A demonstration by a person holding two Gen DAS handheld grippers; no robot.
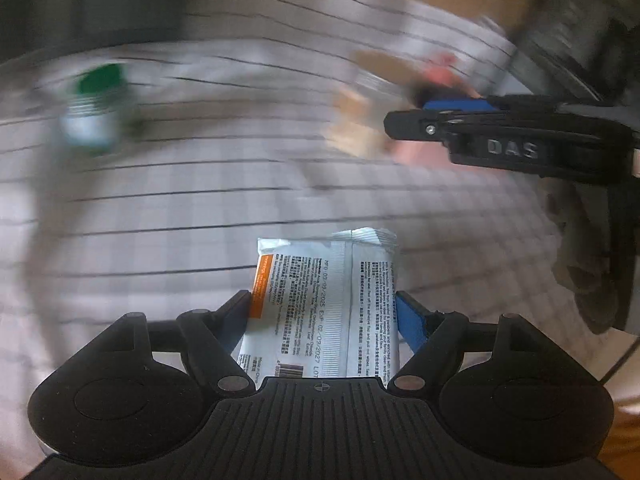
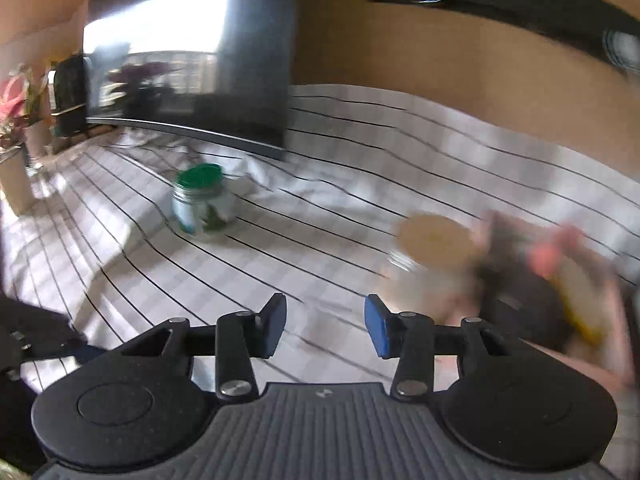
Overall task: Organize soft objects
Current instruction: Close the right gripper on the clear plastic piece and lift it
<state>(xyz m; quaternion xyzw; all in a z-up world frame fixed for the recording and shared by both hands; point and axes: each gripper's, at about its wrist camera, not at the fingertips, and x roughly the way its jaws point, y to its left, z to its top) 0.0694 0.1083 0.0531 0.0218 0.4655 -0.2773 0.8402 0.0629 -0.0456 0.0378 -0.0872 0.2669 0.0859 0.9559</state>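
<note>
My left gripper (image 1: 324,308) is shut on a white sachet (image 1: 320,304) with black print and an orange strip, held above the striped white cloth (image 1: 180,208). My right gripper (image 2: 325,322) is open and empty over the same cloth (image 2: 320,200); it also shows in the left wrist view (image 1: 404,124) at the right. A blurred heap of soft things in pink, black and yellow (image 2: 552,280) lies right of the right gripper.
A glass jar with a green lid (image 2: 204,200) stands on the cloth, also in the left wrist view (image 1: 96,108). A jar with a tan lid (image 2: 432,244) stands by the heap. A dark screen (image 2: 192,60) stands at the back, plants (image 2: 16,108) at the left.
</note>
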